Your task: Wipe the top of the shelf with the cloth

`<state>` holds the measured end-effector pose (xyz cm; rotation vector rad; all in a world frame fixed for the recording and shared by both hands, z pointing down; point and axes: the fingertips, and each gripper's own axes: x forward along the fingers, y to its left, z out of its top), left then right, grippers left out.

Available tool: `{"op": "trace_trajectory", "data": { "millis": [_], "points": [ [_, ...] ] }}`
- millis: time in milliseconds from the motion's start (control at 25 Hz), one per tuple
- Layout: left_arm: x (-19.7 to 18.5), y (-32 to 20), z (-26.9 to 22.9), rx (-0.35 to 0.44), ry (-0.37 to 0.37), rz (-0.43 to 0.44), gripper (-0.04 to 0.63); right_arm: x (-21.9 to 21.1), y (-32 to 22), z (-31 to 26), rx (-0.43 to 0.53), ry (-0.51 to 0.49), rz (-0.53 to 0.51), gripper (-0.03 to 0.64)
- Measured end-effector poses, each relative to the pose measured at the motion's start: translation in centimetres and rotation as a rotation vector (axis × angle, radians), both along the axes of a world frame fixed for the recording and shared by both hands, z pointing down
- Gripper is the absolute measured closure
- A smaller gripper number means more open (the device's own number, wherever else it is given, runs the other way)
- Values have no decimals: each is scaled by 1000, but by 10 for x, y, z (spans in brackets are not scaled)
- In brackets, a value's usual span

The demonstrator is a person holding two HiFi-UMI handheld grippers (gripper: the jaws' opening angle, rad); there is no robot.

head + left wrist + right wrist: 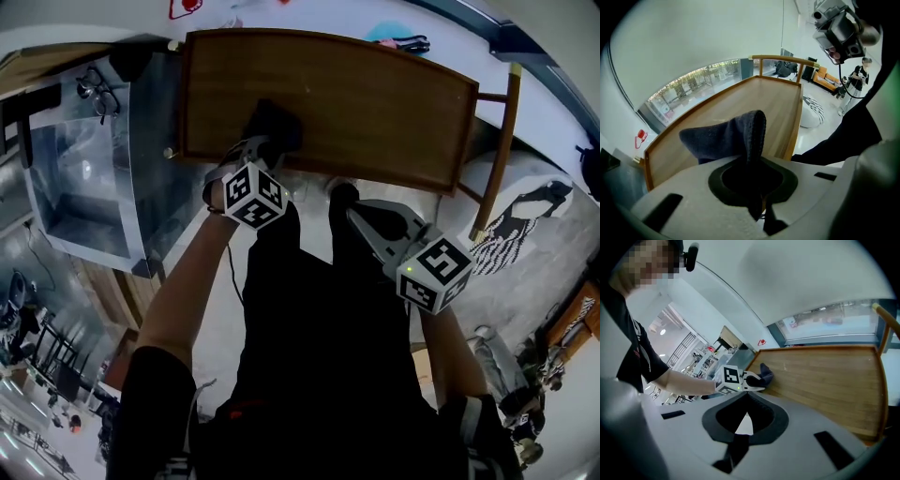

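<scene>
Pale floor and glazed walls on every side of a low wooden shelf [375, 103], viewed steeply from above. Grips a dark cloth [274, 127] with the left gripper [265, 142], jaws closed hard on a raised fold while the rest of the fabric sits bunched on the shelf top, just inside the near rim and close to the left end. Keeps the right gripper [345, 199] off the shelf, just outside the near rim about midway along, jaws drawn together with nothing between them. Leaves most of the bare wood stretching away from the cloth toward the shelf's right end, so probably marks an early point in the wipe. Calls for pressing the bunched cloth down flat enough to put more fabric on the wood, then drawing it along the shelf's length in steady, overlapping passes from near rim to far rim. Needs a firm pinch throughout, since a fold held this high could slip free under drag. Requires care at the raised rim, where the jaws could knock the wood and dust may sit in the corner. Suggests holding the idle right gripper clear of the shelf's near edge, out of the sweeping arm's way.
</scene>
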<state>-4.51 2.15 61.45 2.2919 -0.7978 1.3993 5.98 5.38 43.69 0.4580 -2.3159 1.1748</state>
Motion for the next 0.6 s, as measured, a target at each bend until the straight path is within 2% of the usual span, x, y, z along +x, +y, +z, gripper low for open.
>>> {"op": "trace_trajectory", "data": {
  "millis": [600],
  "points": [
    [135,-13,-2,-64,78,190,560,94,-11,3,-5,-7,156,612]
  ]
}}
